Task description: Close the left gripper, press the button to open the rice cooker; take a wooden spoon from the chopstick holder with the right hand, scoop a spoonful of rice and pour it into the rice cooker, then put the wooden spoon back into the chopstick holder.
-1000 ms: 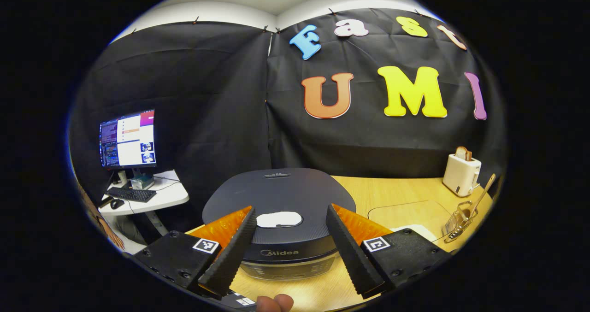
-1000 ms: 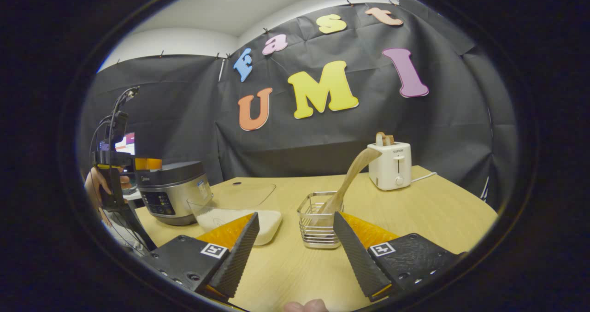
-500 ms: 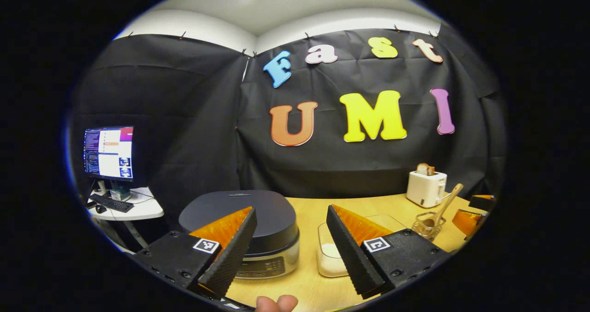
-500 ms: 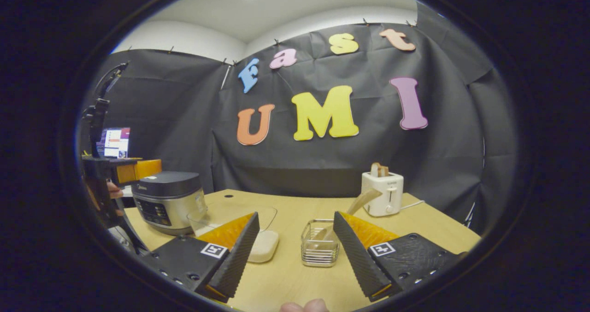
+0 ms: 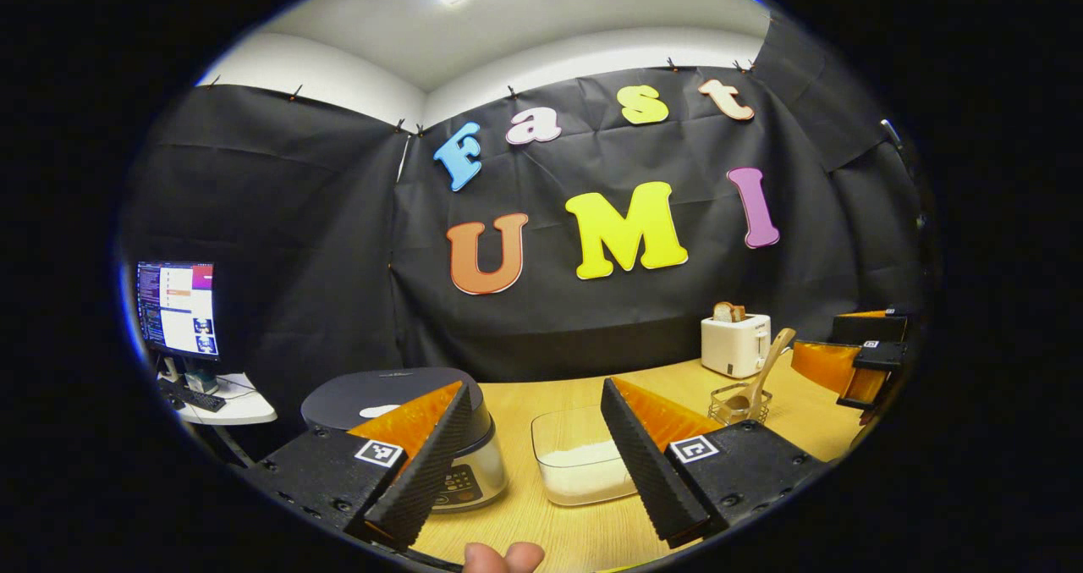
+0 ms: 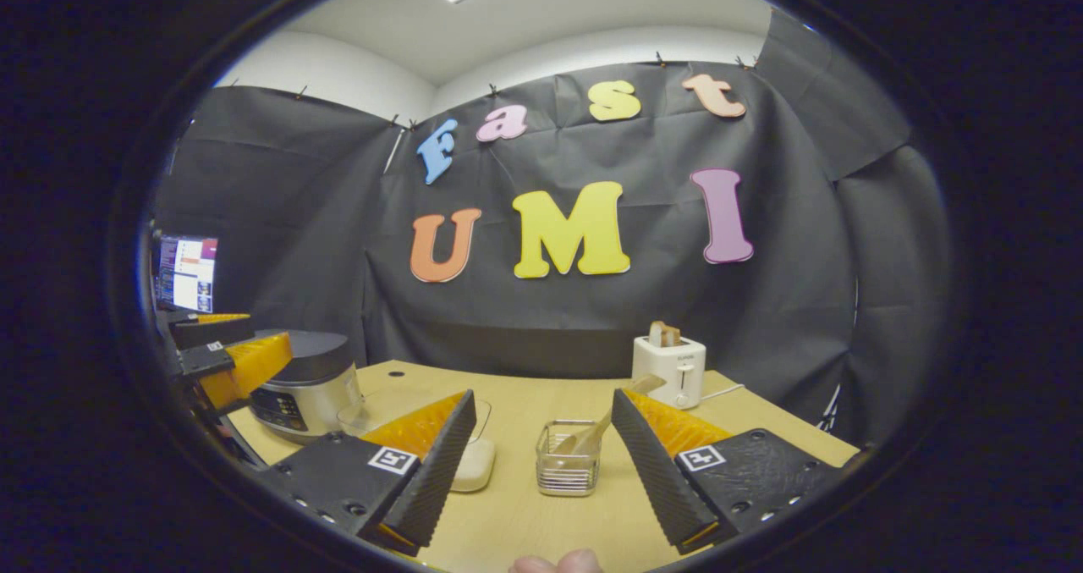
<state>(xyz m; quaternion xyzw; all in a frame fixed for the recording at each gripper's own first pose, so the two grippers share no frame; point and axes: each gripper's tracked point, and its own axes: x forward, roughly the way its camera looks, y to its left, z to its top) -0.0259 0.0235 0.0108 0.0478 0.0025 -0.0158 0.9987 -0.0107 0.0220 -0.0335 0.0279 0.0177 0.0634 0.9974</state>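
No readable text on any object.
The toaster (image 6: 668, 373), right of centre in the right gripper view, carries a small mark too blurred to read; the cooker (image 5: 457, 480) panel, lower left of the left gripper view, shows tiny unreadable print.

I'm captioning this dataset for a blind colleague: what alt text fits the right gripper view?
An open gripper hangs above a wooden table, aimed at a wire chopstick holder with a wooden spoon leaning in it. A closed rice cooker and rice container sit left, a toaster behind.
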